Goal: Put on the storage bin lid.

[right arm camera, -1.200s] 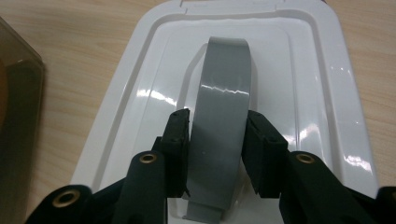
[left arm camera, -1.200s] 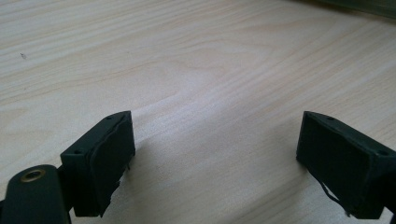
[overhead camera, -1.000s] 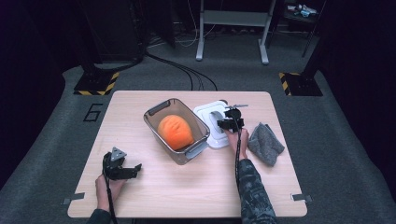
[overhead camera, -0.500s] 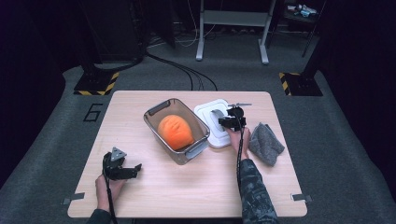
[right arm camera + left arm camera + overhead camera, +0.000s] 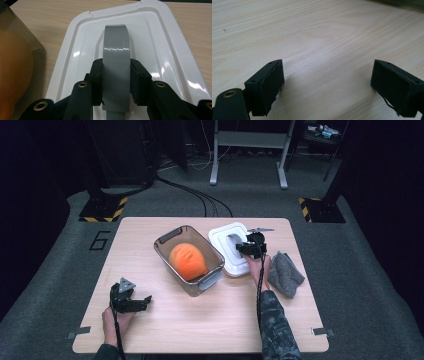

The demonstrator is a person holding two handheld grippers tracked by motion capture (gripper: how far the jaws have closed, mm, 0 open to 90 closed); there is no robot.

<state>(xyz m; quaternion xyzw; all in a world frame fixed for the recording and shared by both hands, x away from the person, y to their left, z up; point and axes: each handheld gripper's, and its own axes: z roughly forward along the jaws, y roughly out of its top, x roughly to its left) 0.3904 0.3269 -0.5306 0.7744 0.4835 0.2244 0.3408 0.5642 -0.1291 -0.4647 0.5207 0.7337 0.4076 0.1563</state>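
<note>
Right gripper [image 5: 116, 75]: we see it clamped across the lid's grey handle [image 5: 115, 42], whose long axis runs straight ahead.
Left gripper [image 5: 327, 85]: released, well apart, over bare counter [image 5: 317, 30].

A pale wood-grain counter [image 5: 165, 227] is showing light tan streaks. On it is sitting a smoky grey see-through container [image 5: 189, 258] with solid grey handles, holding a bright orange rounded object [image 5: 187, 261]. Beside it is lying a glossy white lid [image 5: 160, 52] with a mid-grey handle [image 5: 116, 50] running down its centre. A mottled grey cloth [image 5: 285, 275] is lying at the counter's right side. Both tongs, left [image 5: 327, 85] and right [image 5: 116, 82], are matte black with small brass-coloured rivets. The floor [image 5: 360, 285] is looking dark grey, marked with a black "6" and yellow-and-black striped plates. The right sleeve [image 5: 275, 330] is wearing a dark camouflage pattern.
</note>
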